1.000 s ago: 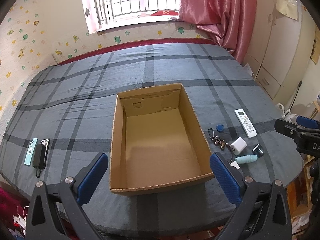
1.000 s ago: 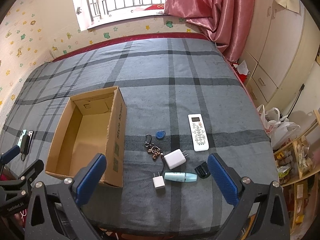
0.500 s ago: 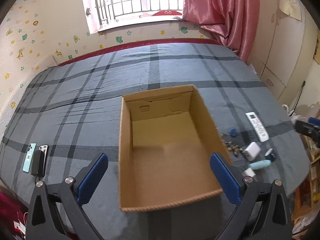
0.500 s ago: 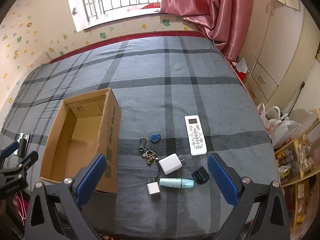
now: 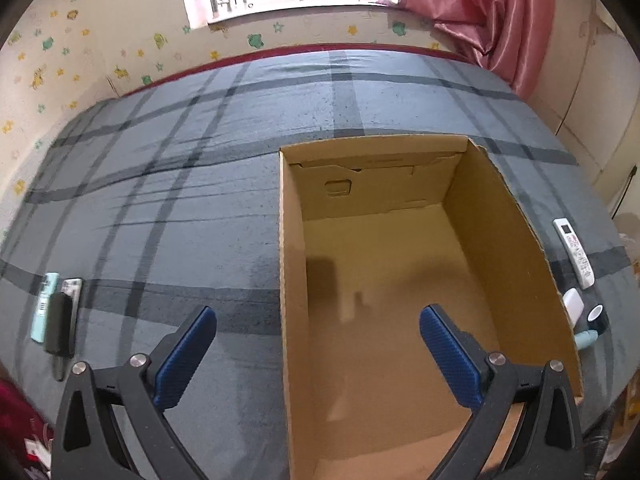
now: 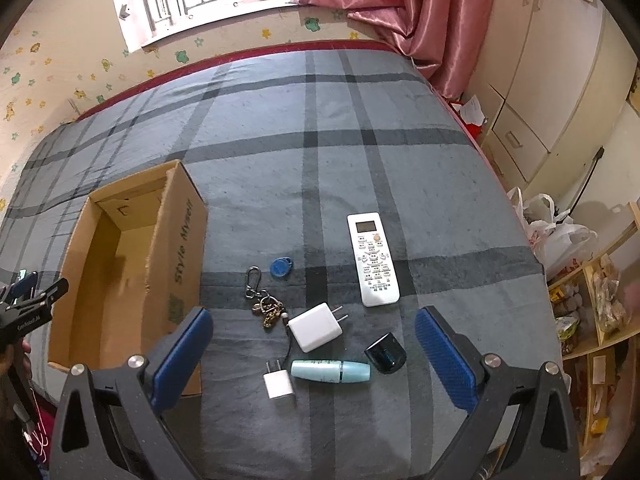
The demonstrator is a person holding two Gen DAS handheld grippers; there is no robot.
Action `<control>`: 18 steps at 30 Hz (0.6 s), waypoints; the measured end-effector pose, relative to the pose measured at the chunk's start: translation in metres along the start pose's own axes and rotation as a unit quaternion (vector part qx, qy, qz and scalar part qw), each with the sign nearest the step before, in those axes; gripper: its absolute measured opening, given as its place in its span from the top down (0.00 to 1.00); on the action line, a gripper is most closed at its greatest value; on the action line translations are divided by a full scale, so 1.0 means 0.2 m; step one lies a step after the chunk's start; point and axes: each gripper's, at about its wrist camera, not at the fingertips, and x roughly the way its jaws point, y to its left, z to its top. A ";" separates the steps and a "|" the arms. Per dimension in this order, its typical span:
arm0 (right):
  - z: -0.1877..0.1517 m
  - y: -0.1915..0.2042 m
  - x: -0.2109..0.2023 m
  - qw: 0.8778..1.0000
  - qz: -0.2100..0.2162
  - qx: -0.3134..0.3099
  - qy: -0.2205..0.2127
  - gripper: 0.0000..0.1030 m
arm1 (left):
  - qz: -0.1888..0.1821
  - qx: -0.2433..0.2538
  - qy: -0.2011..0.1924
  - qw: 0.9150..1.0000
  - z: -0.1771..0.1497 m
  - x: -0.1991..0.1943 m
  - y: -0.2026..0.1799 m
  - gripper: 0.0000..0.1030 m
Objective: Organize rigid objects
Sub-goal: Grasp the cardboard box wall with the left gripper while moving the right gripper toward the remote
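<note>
Left gripper (image 5: 318,342) spread wide, holding nothing; box (image 5: 492,216) sits ahead, under its right finger. Right gripper (image 6: 314,344) also spread, empty; charger (image 6: 316,327), tube (image 6: 330,371), small plug (image 6: 279,384) between its fingers, remote (image 6: 373,260) ahead.

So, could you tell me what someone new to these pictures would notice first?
Probably the big open cardboard box, empty, sitting on the grey plaid bed right in front of the open left gripper. Next, the cluster of small items to the box's right, ahead of the open right gripper: a white remote, keys, two white chargers and a teal tube.
</note>
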 end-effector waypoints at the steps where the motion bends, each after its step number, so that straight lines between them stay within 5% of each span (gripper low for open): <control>1: 0.00 0.00 0.02 1.000 -0.001 0.001 0.002 0.00 | 0.001 -0.003 0.003 1.000 0.00 0.03 0.01 0.00; 6: -0.01 -0.03 0.10 1.000 -0.007 0.003 0.015 0.00 | -0.007 -0.019 0.022 1.000 0.00 0.15 0.07 0.03; 11: -0.02 -0.04 0.15 1.000 -0.009 0.003 0.024 0.00 | -0.003 -0.019 0.043 0.999 0.00 0.23 0.10 0.25; 14: -0.02 -0.04 0.16 1.000 -0.013 0.004 0.026 0.00 | -0.011 -0.017 0.056 0.998 -0.01 0.27 0.10 0.49; 16: -0.01 -0.05 0.17 1.000 -0.013 0.005 0.026 0.00 | -0.011 -0.014 0.069 0.997 -0.03 0.30 0.09 0.82; 18: -0.01 -0.05 0.18 1.000 -0.014 0.004 0.025 0.00 | -0.014 -0.008 0.071 0.997 -0.03 0.31 0.09 0.85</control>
